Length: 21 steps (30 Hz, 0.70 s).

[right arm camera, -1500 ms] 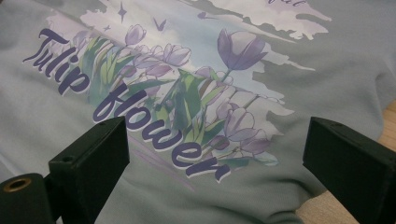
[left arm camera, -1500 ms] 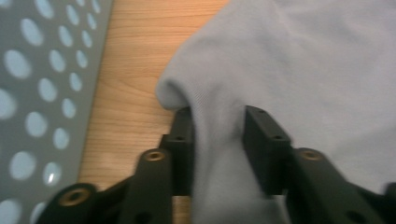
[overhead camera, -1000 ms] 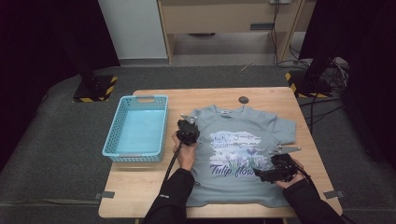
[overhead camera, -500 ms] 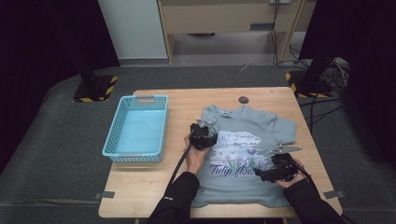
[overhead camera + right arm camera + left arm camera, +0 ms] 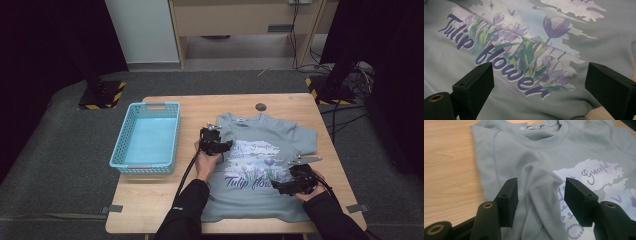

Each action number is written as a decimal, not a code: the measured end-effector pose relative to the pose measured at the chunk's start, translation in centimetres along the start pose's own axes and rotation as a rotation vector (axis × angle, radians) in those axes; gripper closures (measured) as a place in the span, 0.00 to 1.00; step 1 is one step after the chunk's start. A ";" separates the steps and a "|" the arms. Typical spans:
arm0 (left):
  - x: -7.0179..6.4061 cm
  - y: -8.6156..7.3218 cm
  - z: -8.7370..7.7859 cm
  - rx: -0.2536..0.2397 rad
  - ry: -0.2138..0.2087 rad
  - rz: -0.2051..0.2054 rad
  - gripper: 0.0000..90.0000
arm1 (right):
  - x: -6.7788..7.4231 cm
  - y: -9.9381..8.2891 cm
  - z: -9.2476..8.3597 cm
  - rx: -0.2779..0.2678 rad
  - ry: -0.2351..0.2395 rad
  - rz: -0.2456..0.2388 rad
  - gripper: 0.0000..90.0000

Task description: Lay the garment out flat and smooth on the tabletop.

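Partly folded over itself, the grey T-shirt (image 5: 265, 160) lies printed side up on the bench (image 5: 150, 200), collar toward the far edge, long axis running away from the person. Its hem is cut off behind the sleeves. Left of the shirt sits a blue basket (image 5: 147, 137). The left tool (image 5: 540, 192) has just been opening, a raised fabric ridge between its jaws unpinched. The right tool (image 5: 537, 85) stands spread over the tulip print.
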<state>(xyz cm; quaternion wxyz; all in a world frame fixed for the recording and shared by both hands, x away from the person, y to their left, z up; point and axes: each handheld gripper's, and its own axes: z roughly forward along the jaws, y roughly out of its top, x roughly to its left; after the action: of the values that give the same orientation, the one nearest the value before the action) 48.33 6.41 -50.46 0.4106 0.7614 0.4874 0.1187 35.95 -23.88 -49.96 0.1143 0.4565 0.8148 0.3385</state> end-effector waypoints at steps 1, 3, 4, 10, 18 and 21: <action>-0.1 0.1 0.3 0.007 0.003 0.004 0.50 | 0.0 0.0 0.0 0.000 0.001 -0.001 0.10; -0.3 0.1 0.9 0.028 0.021 0.024 0.51 | 0.0 0.0 0.0 0.000 0.003 -0.002 0.10; -0.4 0.1 1.1 0.032 0.029 0.029 0.54 | 0.0 0.0 0.0 0.000 0.004 -0.002 0.10; -0.7 0.0 1.2 0.047 0.079 0.033 0.82 | -0.1 0.1 0.0 0.002 0.004 0.004 0.10; -0.1 1.3 -1.8 -0.007 0.187 0.056 0.95 | -0.1 0.1 0.1 0.004 -0.002 0.000 0.10; 1.5 2.0 -3.6 -0.016 0.271 0.038 0.95 | -0.1 0.0 0.1 0.004 -0.004 -0.001 0.10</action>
<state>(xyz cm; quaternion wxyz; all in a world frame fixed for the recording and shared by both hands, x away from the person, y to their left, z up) 48.29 9.15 -46.98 0.3448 0.7443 0.5229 0.2319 36.09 -23.94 -50.00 0.1149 0.4568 0.8157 0.3358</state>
